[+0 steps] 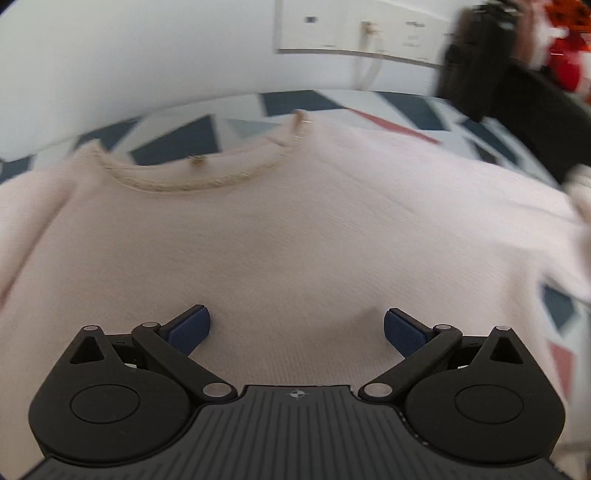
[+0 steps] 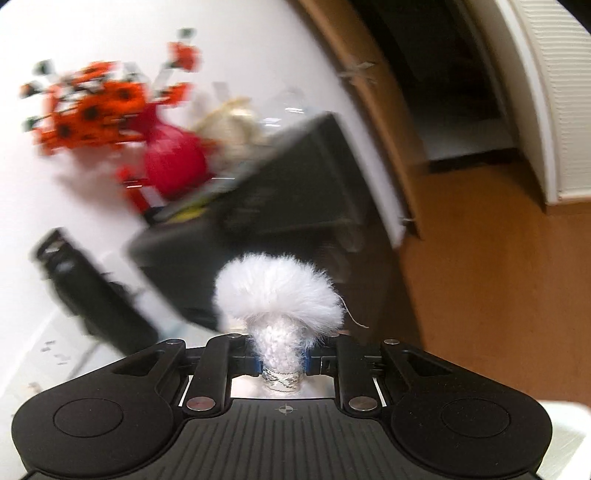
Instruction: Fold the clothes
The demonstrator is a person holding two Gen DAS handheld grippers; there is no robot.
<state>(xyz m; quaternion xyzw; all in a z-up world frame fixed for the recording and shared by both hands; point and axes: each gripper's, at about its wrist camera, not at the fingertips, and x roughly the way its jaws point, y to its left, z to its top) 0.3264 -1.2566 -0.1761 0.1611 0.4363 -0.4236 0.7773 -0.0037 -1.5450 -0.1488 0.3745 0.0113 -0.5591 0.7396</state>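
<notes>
A pale pink knit sweater (image 1: 295,229) lies flat, neckline (image 1: 199,181) toward the far wall, on a cloth with blue, white and red shapes (image 1: 303,105). My left gripper (image 1: 297,328) hovers over the sweater's lower body, its blue pads (image 1: 190,328) wide apart with nothing between them. In the right wrist view my right gripper (image 2: 282,363) is shut on a fluffy white sleeve cuff (image 2: 277,291), which bulges out above the pinched knit and is lifted off the surface. At the left view's right edge the other gripper (image 1: 476,62) shows as a dark blur above the raised sleeve (image 1: 580,206).
A white wall with a socket panel (image 1: 354,29) stands behind the surface. The right wrist view holds a red vase with orange flowers (image 2: 173,166), a dark box (image 2: 280,192), a wooden floor (image 2: 498,277) and a dark doorway (image 2: 443,74).
</notes>
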